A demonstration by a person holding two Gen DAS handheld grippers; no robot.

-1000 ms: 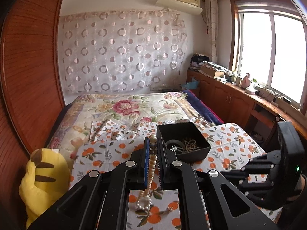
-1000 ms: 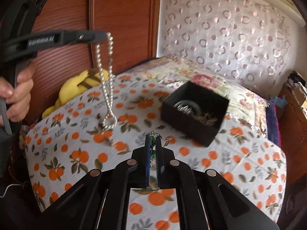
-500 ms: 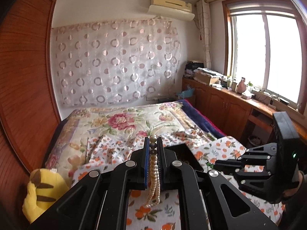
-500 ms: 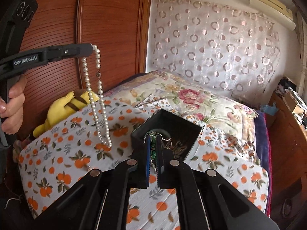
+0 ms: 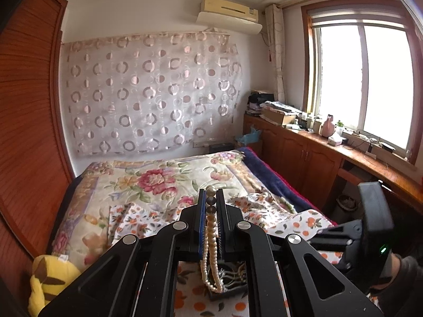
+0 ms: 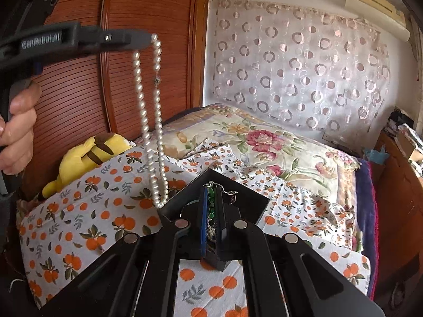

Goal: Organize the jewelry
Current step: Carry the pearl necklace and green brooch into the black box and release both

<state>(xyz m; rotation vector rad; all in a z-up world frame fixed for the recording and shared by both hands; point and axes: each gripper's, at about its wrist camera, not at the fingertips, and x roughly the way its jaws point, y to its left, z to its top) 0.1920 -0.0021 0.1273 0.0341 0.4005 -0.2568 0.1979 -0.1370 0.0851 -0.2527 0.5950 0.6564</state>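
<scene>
The left claw (image 5: 210, 198) is clenched on a pearl necklace (image 6: 154, 137) hanging beside the black box (image 6: 246, 200); the right claw (image 6: 210, 192) grips a green pendant necklace (image 6: 211, 194) above it.

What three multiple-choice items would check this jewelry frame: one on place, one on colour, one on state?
1. Where does the low end of the pearl necklace hang?
A. by the black box's rim
B. on the windowsill
C. on the plush toy

2. What colour is the piece in the right tool?
A. red
B. green
C. yellow

3. How is the left tool set?
A. wide open
B. shut on the pearl necklace
C. lying on the bed

Key: 1 A, the loop ends beside the black box rim; 2 B, green shows between the fingers; 3 B, pearls sit clamped between its fingers and the strand dangles.
</scene>
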